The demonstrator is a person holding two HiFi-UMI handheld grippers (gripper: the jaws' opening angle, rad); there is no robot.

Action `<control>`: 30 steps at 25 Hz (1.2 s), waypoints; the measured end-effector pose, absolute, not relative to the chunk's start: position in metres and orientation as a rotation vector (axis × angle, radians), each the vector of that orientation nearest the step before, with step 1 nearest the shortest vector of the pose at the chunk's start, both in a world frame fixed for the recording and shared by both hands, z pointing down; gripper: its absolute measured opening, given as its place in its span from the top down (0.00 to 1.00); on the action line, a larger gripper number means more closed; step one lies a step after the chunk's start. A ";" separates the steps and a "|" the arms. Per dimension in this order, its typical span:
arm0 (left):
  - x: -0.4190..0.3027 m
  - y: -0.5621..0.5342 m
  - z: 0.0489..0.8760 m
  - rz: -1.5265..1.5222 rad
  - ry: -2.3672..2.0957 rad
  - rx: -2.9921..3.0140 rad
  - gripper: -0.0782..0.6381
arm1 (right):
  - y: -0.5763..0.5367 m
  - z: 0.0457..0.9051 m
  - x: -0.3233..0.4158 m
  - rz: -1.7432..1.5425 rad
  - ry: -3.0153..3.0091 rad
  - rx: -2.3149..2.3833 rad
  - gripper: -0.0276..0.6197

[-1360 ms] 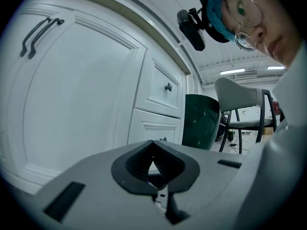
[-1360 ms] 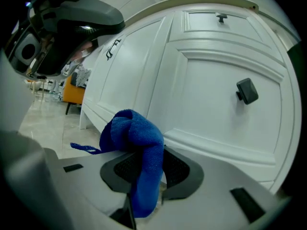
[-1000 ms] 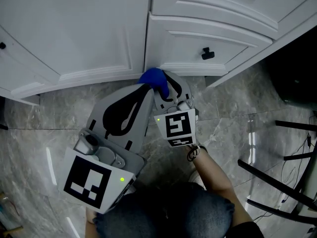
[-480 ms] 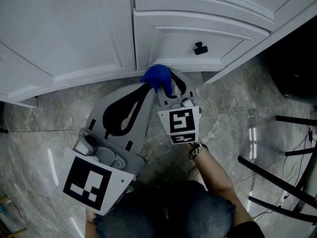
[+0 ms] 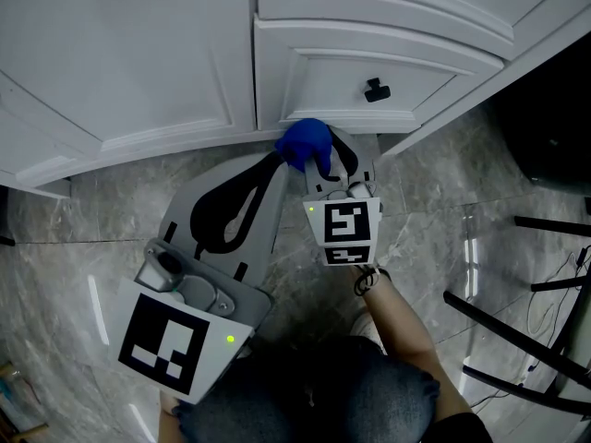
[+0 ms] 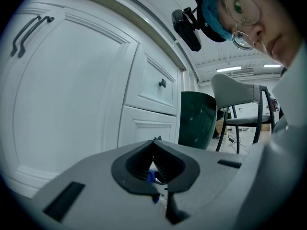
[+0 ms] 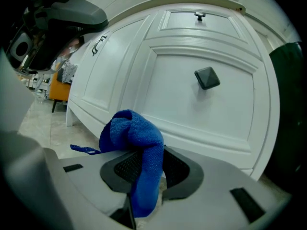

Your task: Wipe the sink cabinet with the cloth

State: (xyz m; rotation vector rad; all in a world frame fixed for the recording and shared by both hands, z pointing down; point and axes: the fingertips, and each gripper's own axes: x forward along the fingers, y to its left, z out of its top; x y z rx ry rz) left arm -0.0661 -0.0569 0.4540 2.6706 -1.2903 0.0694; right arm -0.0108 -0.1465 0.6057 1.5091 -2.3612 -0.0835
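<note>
The right gripper clamps its jaws on the cloth, bunched forward to meet the cabinet; the left gripper idles, jaws together.

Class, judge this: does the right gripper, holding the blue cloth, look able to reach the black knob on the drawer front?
Probably yes: the right gripper, shut on the blue cloth, faces the drawer front low down, and nothing stands between it and the black knob above.
</note>
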 end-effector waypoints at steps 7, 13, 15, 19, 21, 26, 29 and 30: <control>-0.066 -0.057 0.455 0.073 -1.291 2.668 0.89 | -0.149 0.607 0.002 -0.075 -2.324 1.549 0.78; -0.067 -0.057 0.455 0.072 -1.298 2.665 0.89 | -0.150 0.609 0.012 -0.055 -2.300 1.578 0.78; -0.067 -0.057 0.455 0.071 -1.298 2.667 0.89 | -0.151 0.609 0.015 -0.049 -2.293 1.586 0.78; -0.067 -0.057 0.453 0.068 -1.299 2.670 0.89 | -0.152 0.609 0.020 -0.039 -2.285 1.601 0.78; -0.067 -0.056 0.453 0.067 -1.300 2.670 0.89 | -0.152 0.609 0.022 -0.035 -2.282 1.606 0.78; -0.068 -0.056 0.451 0.066 -1.305 2.668 0.89 | -0.152 0.609 0.026 -0.028 -2.275 1.618 0.78; -0.068 -0.055 0.451 0.067 -1.302 2.671 0.89 | -0.153 0.610 0.030 -0.024 -2.268 1.628 0.78; -0.067 -0.055 0.451 0.068 -1.300 2.672 0.89 | -0.153 0.610 0.032 -0.022 -2.265 1.633 0.78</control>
